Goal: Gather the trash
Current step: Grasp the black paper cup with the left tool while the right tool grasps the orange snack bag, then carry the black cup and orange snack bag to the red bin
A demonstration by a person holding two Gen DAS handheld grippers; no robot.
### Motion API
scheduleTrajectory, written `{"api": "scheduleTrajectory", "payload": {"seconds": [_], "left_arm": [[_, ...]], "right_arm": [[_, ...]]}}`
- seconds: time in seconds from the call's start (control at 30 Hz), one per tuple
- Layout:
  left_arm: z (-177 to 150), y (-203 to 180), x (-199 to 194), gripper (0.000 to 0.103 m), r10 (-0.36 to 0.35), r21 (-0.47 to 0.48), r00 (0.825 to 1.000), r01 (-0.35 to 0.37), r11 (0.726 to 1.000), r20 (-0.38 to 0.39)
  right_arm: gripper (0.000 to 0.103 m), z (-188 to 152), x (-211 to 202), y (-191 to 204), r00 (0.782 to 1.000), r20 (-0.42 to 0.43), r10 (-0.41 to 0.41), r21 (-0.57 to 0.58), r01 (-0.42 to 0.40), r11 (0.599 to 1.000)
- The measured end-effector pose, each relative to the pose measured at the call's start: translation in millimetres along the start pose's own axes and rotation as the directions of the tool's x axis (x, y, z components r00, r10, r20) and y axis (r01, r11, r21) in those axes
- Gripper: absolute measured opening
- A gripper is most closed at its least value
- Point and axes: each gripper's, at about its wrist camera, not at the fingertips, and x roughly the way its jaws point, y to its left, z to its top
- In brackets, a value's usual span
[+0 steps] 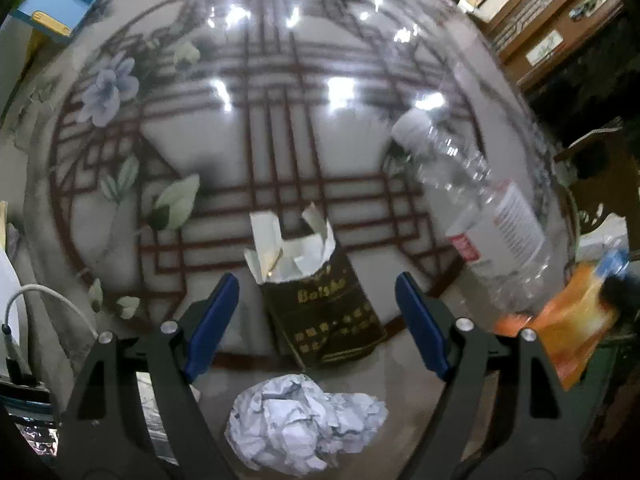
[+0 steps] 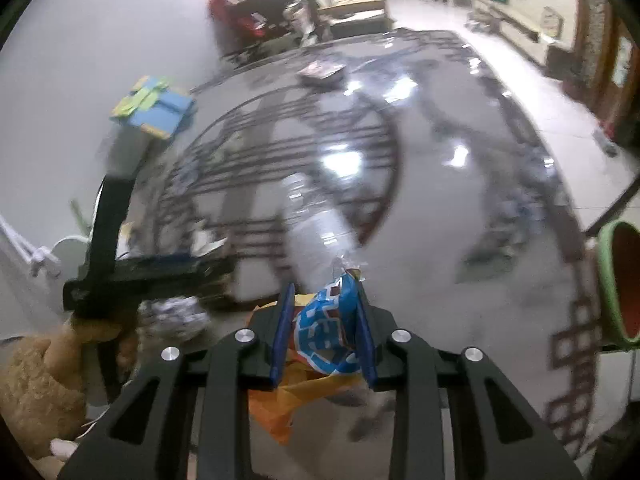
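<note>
Tabletop first, since it fills both views: glossy, grey-white, printed with a dark red lattice circle plus pale flowers and leaves, and ceiling lights glare off it. One clear plastic bottle lies on its side on the table's right part in the left wrist view, white cap towards the middle of the table, a white and red label round its belly. One orange snack wrapper with a blue and white printed patch is crumpled up between the blue pads of the right gripper, which has closed tight on it; in the left wrist view the same wrapper sits just past the bottle's base at the table's right edge. One dark cigarette-type box with gold lettering lies in the middle, its white top torn open and splayed out. One ball of crumpled white paper is right beside it, closer to the camera. The left gripper hangs over that box with its blue fingers spread wide on either side, not touching it as far as I can see. So four bits of trash, all told. One blue book with green sticky notes sits at the far left corner.
</note>
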Motion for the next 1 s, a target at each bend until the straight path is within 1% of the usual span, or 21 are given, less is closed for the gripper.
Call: {"api": "scheduleTrajectory", "payload": {"seconds": [0.03,0.07,0.1,0.13,0.17,0.2,0.23,0.27,0.37,0.43,0.5,0.57,0.67,0.7,0.73,0.77,0.8,0.9,1.0], "left_arm": [[-1.6,-0.6,4.3,0.073,-0.001,0.002,1.0,0.002,1.0,-0.012],[-2.1,-1.3,6.3,0.073,0.005,0.006,1.0,-0.005,1.0,-0.011],[-2.9,-3.5,6.0,0.064,0.014,0.019,1.0,-0.015,1.0,0.004],[-3.1,-5.9,6.5,0.053,0.027,0.034,1.0,-0.027,0.999,0.009],[-2.4,-8.3,7.0,0.048,0.03,0.048,0.999,-0.031,0.998,0.015],[-0.8,-8.9,6.7,0.045,0.016,0.044,1.0,-0.016,0.999,0.019],[0.9,-9.0,5.3,0.041,0.007,0.034,1.0,-0.007,0.999,0.024],[3.1,-8.6,2.1,0.04,-0.004,0.019,0.999,0.003,1.0,0.039],[11.7,-11.1,-13.6,0.039,0.0,0.021,0.995,-0.003,1.0,0.099],[14.3,-15.8,-22.7,0.039,0.004,0.03,0.991,-0.008,1.0,0.132],[18.1,-23.1,-31.3,0.039,-0.007,0.036,0.988,0.002,0.999,0.157],[20.9,-27.0,-38.0,0.039,-0.021,0.044,0.985,0.013,0.999,0.169],[25.4,-37.8,-45.8,0.039,-0.031,0.068,0.982,0.018,0.998,0.186],[26.3,-41.3,-49.0,0.039,-0.033,0.075,0.981,0.019,0.997,0.192],[27.6,-44.9,-50.9,0.039,-0.035,0.083,0.979,0.019,0.996,0.199],[30.7,-49.6,-54.7,0.039,-0.038,0.093,0.977,0.019,0.995,0.208],[31.7,-53.3,-57.7,0.039,-0.041,0.1,0.975,0.02,0.995,0.216],[34.6,-62.5,-65.2,0.039,-0.058,0.116,0.97,0.03,0.993,0.237],[39.4,-75.2,-73.8,0.039,-0.083,0.142,0.962,0.047,0.989,0.258]], "right_arm": [[0.029,1.4,-0.2,-4.9,1.0,-0.002,-0.007,0.014,0.007,1.0],[0.029,1.1,-0.6,-13.4,1.0,-0.008,-0.011,0.032,0.011,0.999],[0.03,-0.2,1.7,-21.6,1.0,-0.027,-0.009,0.052,0.011,0.999],[0.034,-0.9,4.1,-24.4,0.999,-0.04,-0.004,0.064,0.007,0.998],[0.036,-3.3,8.5,-26.0,0.999,-0.05,-0.002,0.077,0.006,0.997],[0.04,-5.4,10.3,-30.1,0.998,-0.055,-0.011,0.092,0.016,0.996],[0.055,-7.1,9.6,-33.1,0.998,-0.052,-0.021,0.108,0.026,0.994],[0.071,-8.1,8.6,-34.8,0.999,-0.047,-0.026,0.123,0.031,0.992],[0.081,-16.7,3.1,-42.5,1.0,-0.029,0.0,0.215,0.006,0.977],[0.081,-25.6,3.4,-49.1,0.999,-0.045,0.015,0.284,-0.001,0.959],[0.081,-35.4,11.6,-51.7,0.996,-0.083,0.028,0.313,-0.001,0.95],[0.081,-39.1,21.0,-48.7,0.993,-0.118,0.012,0.299,0.024,0.954],[0.081,-40.5,35.8,-41.4,0.986,-0.154,-0.069,0.227,0.103,0.968],[0.081,-40.9,40.1,-40.6,0.983,-0.166,-0.08,0.212,0.115,0.971],[0.079,-41.1,45.3,-38.5,0.979,-0.186,-0.087,0.195,0.123,0.973],[0.072,-41.0,47.4,-36.8,0.977,-0.196,-0.086,0.187,0.123,0.975],[0.065,-41.1,47.4,-36.5,0.978,-0.194,-0.082,0.184,0.119,0.976],[0.056,-38.1,39.0,-34.0,0.984,-0.167,-0.067,0.177,0.097,0.979],[0.055,-31.9,23.1,-34.1,0.987,-0.131,-0.089,0.164,0.11,0.98]]}}
